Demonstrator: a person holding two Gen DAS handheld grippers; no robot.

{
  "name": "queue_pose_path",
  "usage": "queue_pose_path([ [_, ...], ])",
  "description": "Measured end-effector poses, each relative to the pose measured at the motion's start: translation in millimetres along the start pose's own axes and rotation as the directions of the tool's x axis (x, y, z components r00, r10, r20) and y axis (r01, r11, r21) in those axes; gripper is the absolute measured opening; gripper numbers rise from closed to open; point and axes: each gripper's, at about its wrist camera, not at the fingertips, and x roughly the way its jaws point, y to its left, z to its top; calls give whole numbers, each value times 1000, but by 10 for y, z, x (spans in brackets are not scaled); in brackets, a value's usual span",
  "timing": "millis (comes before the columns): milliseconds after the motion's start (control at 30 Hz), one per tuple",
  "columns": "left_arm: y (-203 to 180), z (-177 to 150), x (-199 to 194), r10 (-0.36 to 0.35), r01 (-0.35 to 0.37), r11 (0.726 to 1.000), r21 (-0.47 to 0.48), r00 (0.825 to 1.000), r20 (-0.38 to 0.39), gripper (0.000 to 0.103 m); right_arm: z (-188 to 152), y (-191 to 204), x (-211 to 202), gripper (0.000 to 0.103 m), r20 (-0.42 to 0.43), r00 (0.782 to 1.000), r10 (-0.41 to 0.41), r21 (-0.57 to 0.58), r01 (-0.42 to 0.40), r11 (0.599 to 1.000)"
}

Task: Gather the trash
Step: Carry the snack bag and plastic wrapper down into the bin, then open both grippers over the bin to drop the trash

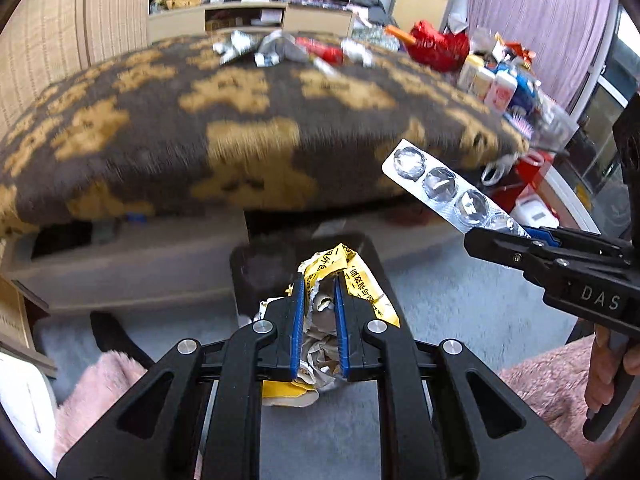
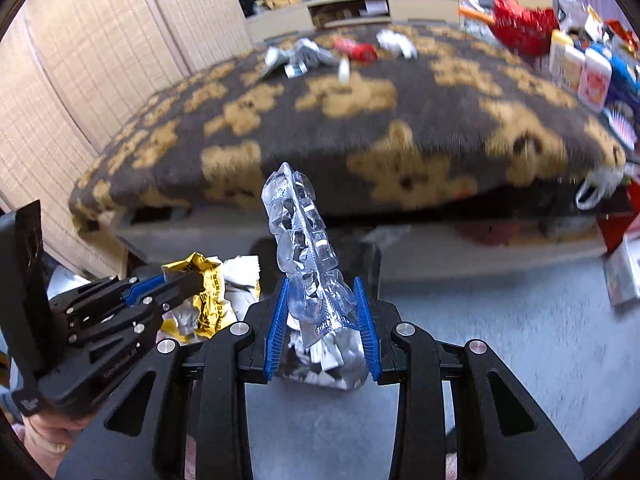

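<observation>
My left gripper is shut on a crumpled yellow and white wrapper, which bulges out between and beyond its blue pads. To its right, my right gripper is shut on a silver blister pack that sticks out up and to the left. In the right wrist view the crushed, emptied blister pack stands upright between the right gripper's blue pads. The left gripper with the yellow wrapper is at the lower left. More litter lies far off on the blanket.
A brown blanket with tan patterns covers a low table ahead, over grey carpet. A dark bin-like shape stands just beyond the left gripper. Bottles and packets crowd the table's right end. Pink fluffy fabric lies near both lower corners.
</observation>
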Motion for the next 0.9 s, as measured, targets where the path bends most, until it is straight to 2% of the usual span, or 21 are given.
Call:
queue_pose_path([
  [133, 66, -126, 199, 11, -12, 1000, -28, 999, -42, 13, -81, -97, 268, 34, -54, 998, -36, 27, 38, 999],
  [367, 222, -265, 541, 12, -20, 998, -64, 993, -118, 13, -151, -156, 637, 34, -119, 992, -34, 62, 41, 997],
  [600, 292, -294, 736, 2, -14, 997, -77, 989, -149, 13, -201, -145, 972, 35, -193, 981, -26, 84, 43, 996],
  [733, 303, -274, 810, -1, -12, 997, -76, 987, -160, 14, -152, -161, 1054, 37, -199, 980, -18, 98, 38, 994],
  [867, 299, -272, 861, 2, -15, 997, -72, 985, -172, 34, -123, -163, 1120, 39, -202, 979, -14, 99, 35, 994],
  [900, 297, -273, 865, 9, -21, 998, -67, 985, -173, 37, -121, -152, 1130, 49, -200, 980, -20, 94, 40, 995],
])
